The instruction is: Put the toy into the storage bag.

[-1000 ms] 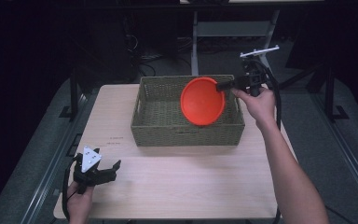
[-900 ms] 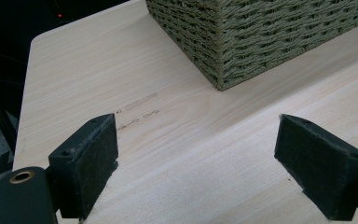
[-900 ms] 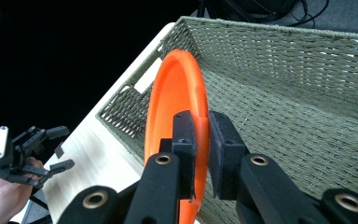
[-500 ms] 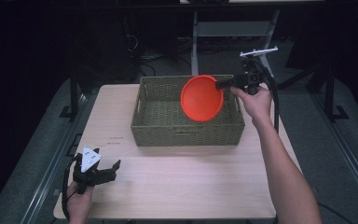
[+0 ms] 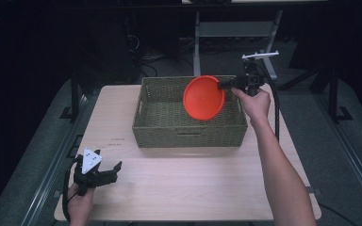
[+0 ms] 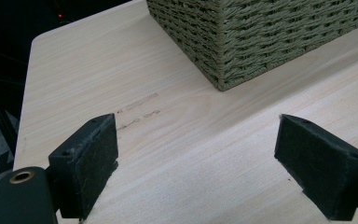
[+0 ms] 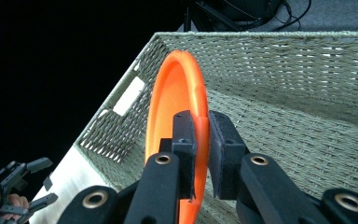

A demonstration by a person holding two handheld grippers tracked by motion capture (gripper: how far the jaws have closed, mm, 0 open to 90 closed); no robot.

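An orange plate (image 5: 203,98) hangs on edge above the right half of a woven green basket (image 5: 151,126), tilted so its underside faces the camera. My right gripper (image 5: 225,85) is shut on the plate's rim; in the right gripper view the jaws pinch the orange plate (image 7: 177,100) with the basket's inside (image 7: 298,121) below. My left gripper (image 5: 109,172) rests low over the table's front left corner, open, with bare wood between its pads (image 6: 89,158). A corner of the basket (image 6: 242,42) lies ahead of it.
The light wooden table (image 5: 188,183) has free room in front of the basket. Dark floor and metal stand legs (image 5: 202,33) lie beyond the far edge. Faint pencil marks (image 6: 137,109) sit on the wood near the left gripper.
The right gripper has carried the plate slightly left and up over the basket. The left gripper has stayed put.
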